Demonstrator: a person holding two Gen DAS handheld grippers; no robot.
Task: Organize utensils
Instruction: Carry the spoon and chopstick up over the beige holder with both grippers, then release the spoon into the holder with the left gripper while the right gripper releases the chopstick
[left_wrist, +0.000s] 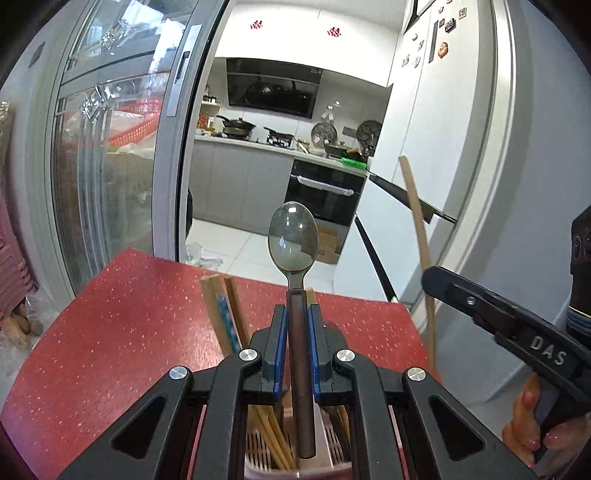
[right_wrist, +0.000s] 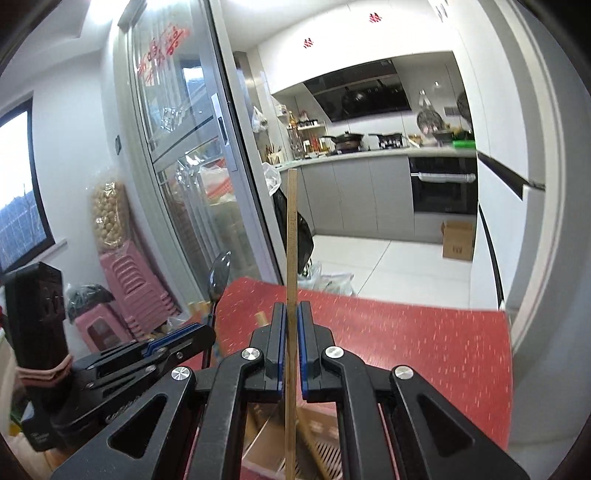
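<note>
My left gripper (left_wrist: 297, 308) is shut on the dark wooden handle of a spoon (left_wrist: 293, 236), whose metal bowl stands upright above the jaws. Below it a pink slotted utensil holder (left_wrist: 258, 448) holds several bamboo chopsticks (left_wrist: 229, 314). My right gripper (right_wrist: 291, 306) is shut on a single bamboo chopstick (right_wrist: 291, 236), held upright over the holder (right_wrist: 325, 452). In the left wrist view the right gripper (left_wrist: 430, 277) is at the right with its chopstick (left_wrist: 415, 210). In the right wrist view the left gripper (right_wrist: 201, 330) and its spoon (right_wrist: 219, 275) are at the left.
Both grippers hover over a red speckled table (left_wrist: 122, 317), whose far edge faces an open kitchen doorway. A glass sliding door (left_wrist: 122, 155) stands at the left. Pink stacked stools (right_wrist: 136, 280) sit beside the table. A person's hand (left_wrist: 535, 432) holds the right gripper's handle.
</note>
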